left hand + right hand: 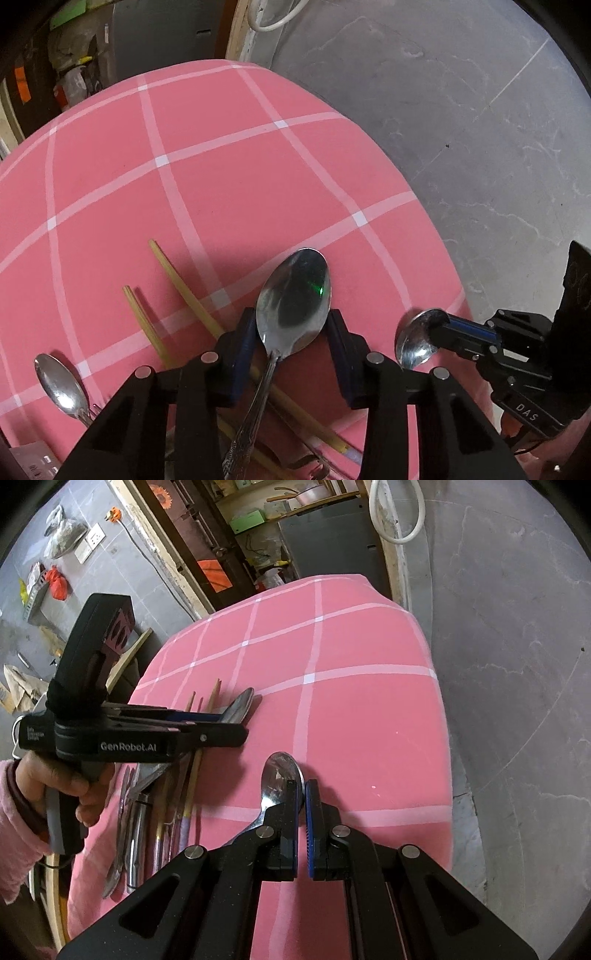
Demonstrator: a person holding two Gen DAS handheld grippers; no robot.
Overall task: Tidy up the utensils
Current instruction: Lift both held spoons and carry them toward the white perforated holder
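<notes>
The right hand-held gripper (301,794) is pinched on a small spoon (281,775). The left hand-held gripper (291,325) stands spread around a large spoon (295,295) (pads apparently not pressing). Chopsticks (177,273) lie beside it on the pink checked counter (221,166), above a grey marbled floor (480,129).

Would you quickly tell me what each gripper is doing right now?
Left gripper: open around the big spoon, pads apart from it.
Right gripper: shut on a small spoon.
</notes>
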